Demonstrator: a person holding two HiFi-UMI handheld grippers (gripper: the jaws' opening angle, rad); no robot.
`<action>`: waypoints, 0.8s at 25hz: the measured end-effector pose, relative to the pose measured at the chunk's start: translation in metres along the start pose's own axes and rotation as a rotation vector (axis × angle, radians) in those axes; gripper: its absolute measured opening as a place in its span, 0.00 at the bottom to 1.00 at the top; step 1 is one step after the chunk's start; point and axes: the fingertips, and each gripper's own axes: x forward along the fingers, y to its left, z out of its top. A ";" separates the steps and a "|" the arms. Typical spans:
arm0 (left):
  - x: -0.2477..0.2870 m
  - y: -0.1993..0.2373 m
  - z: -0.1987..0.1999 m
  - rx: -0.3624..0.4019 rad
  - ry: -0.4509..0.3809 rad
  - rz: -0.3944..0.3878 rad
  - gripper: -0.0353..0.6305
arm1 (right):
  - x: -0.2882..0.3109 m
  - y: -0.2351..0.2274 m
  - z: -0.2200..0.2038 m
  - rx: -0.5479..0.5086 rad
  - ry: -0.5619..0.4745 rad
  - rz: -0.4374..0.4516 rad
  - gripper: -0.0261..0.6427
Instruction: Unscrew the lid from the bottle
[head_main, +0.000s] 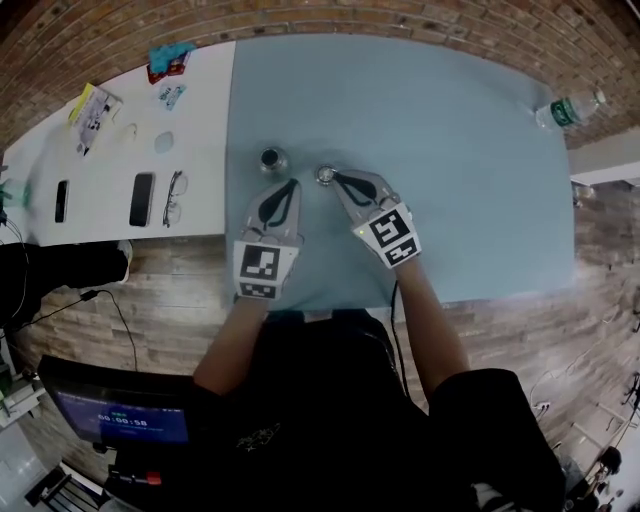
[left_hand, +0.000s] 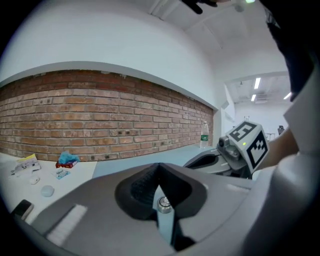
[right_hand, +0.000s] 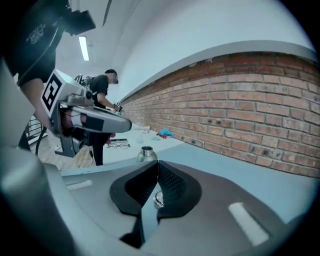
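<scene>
Could tip the open bottle (head_main: 274, 158) or knock the lid (head_main: 325, 176) beside it by swinging the left gripper (left_hand: 159, 172) or right gripper (right_hand: 157, 170), both closed on nothing, too low.

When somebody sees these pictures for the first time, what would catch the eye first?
The left gripper and right gripper, both shut and empty, hover over a blue mat. Just beyond them stands an open metal bottle, its lid lying at the right gripper's tip.
</scene>
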 end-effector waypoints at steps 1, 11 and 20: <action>-0.003 -0.001 0.006 0.004 -0.011 -0.001 0.05 | -0.008 0.004 0.009 0.011 -0.027 0.001 0.04; -0.039 -0.011 0.059 0.010 -0.130 -0.007 0.05 | -0.079 0.045 0.104 0.001 -0.311 0.021 0.04; -0.073 -0.026 0.134 0.023 -0.309 -0.009 0.05 | -0.139 0.064 0.184 -0.001 -0.536 0.002 0.04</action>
